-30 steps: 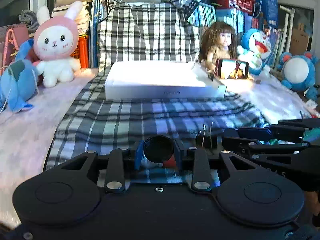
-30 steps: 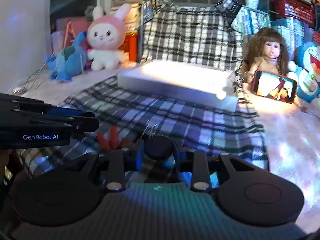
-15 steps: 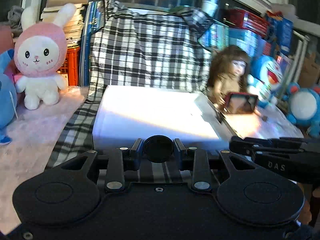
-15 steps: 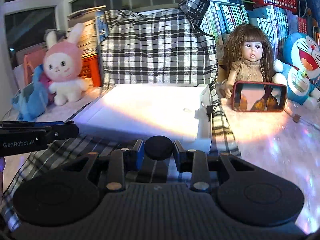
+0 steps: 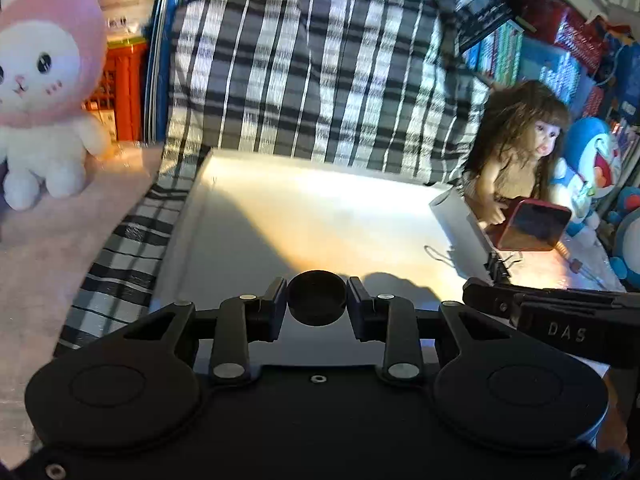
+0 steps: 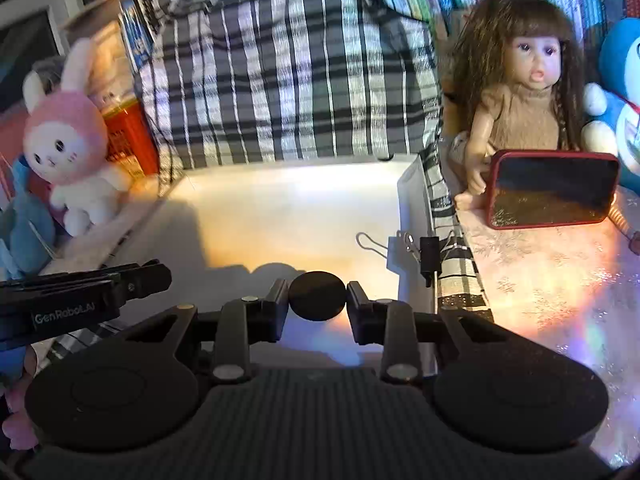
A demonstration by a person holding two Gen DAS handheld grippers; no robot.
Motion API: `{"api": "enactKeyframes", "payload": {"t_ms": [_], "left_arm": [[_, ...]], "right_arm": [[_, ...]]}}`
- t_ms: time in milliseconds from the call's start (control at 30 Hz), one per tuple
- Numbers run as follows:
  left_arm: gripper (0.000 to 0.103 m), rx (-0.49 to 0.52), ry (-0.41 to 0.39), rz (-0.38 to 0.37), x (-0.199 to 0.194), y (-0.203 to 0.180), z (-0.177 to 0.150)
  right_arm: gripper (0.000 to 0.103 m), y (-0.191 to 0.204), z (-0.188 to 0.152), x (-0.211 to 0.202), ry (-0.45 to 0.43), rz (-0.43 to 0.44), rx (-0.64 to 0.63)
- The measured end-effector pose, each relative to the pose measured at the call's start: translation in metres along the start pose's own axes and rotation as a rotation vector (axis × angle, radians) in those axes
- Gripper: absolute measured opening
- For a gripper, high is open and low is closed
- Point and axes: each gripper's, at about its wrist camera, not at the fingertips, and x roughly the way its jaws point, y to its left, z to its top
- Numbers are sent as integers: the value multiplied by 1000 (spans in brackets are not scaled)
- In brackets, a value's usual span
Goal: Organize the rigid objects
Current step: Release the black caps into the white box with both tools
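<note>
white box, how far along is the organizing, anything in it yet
Nothing shows inside the white box yet; its floor looks bare, with only a binder clip on its right wall. In hand: each tool, left and right, grips a round black object over the box. Left: dropping both in.

The white box (image 6: 288, 208) is lying open and bare inside, while a binder clip (image 6: 416, 252) is gripping its right wall and a checked cloth (image 6: 288, 80) is rising behind.
</note>
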Motion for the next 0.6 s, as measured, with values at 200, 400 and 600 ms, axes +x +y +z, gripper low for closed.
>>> {"api": "enactKeyframes", "payload": {"t_ms": [200, 400, 600], "left_arm": [[31, 18, 43, 33, 23, -4, -8], [31, 46, 56, 46, 30, -7, -17], [31, 70, 49, 57, 32, -9, -20]], "right_arm": [[37, 2, -4, 22, 51, -13, 16], [37, 3, -8, 29, 68, -25, 13], [37, 3, -13, 32, 69, -44, -7]]}}
